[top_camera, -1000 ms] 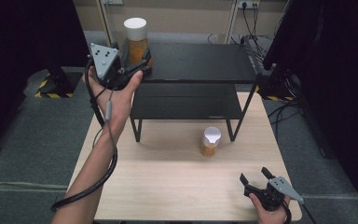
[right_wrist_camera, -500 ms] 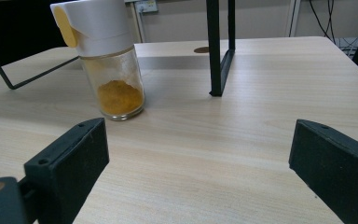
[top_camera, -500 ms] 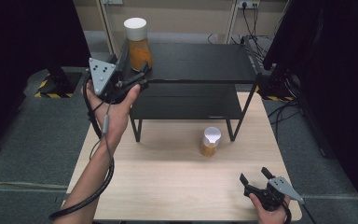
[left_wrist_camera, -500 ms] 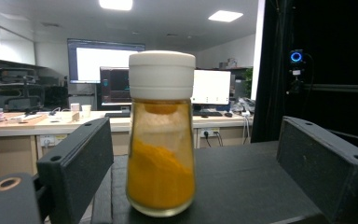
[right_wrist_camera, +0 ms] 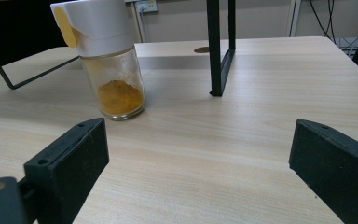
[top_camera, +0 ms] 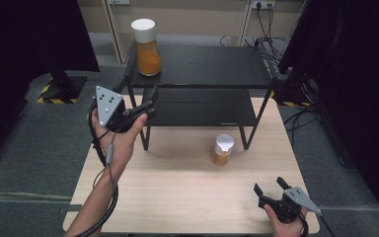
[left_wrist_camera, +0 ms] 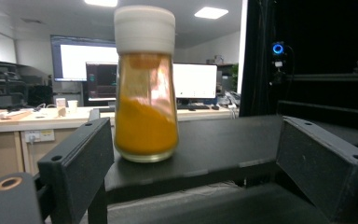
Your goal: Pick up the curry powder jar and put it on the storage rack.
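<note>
A tall glass jar of orange powder [top_camera: 146, 47] with a white lid stands at the left end of the top shelf of a black two-level rack [top_camera: 212, 66]. My left gripper [top_camera: 151, 102] hangs in the air in front of the rack's left end, open, jaws pointing at the jar and apart from it. In the left gripper view the tall jar [left_wrist_camera: 144, 93] stands upright beyond the open left gripper [left_wrist_camera: 200, 163]. A small jar [top_camera: 222, 149] with a white lid and little orange powder stands on the table. My right gripper [top_camera: 268, 185] rests open near the table's front right corner, pointing at the small jar [right_wrist_camera: 105, 60].
The rack stands on the far half of the light wooden table [top_camera: 177, 192], its lower shelf [top_camera: 202, 106] bare. A rack leg [right_wrist_camera: 216, 46] stands right of the small jar. Cables and dark stands lie on the floor around the table.
My left gripper has drawn back and down from the tall jar toward the person; the jar stays on the top shelf. The right gripper and the small jar have not moved.
</note>
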The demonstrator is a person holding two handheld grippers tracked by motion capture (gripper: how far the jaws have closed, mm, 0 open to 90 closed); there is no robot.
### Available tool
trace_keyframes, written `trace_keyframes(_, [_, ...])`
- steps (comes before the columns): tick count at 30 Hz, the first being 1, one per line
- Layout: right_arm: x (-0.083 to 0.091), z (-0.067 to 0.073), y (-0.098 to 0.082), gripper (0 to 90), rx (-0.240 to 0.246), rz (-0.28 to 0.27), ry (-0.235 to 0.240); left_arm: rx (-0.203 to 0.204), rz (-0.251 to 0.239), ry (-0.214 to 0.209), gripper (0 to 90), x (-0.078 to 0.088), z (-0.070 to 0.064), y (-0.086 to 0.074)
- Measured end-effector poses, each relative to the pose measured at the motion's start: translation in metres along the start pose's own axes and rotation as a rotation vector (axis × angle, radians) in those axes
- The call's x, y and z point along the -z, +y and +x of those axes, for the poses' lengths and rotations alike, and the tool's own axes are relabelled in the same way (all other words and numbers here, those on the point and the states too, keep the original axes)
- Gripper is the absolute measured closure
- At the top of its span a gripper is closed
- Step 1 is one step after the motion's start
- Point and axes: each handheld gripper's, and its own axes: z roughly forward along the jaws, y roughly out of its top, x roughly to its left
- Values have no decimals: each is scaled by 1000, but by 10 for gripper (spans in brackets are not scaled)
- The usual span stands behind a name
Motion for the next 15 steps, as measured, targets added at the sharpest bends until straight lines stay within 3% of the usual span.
trace_keyframes(7, [0,0,0,48,-3,0,-1,-6,13,-4,106,13,0,-22])
trace_keyframes(11, [0,0,0,48,-2,-1,-1,21,20,-14,106,22,3,-37])
trace_keyframes(15, [0,0,0,48,-1,-2,-1,20,38,-12,106,29,2,-49])
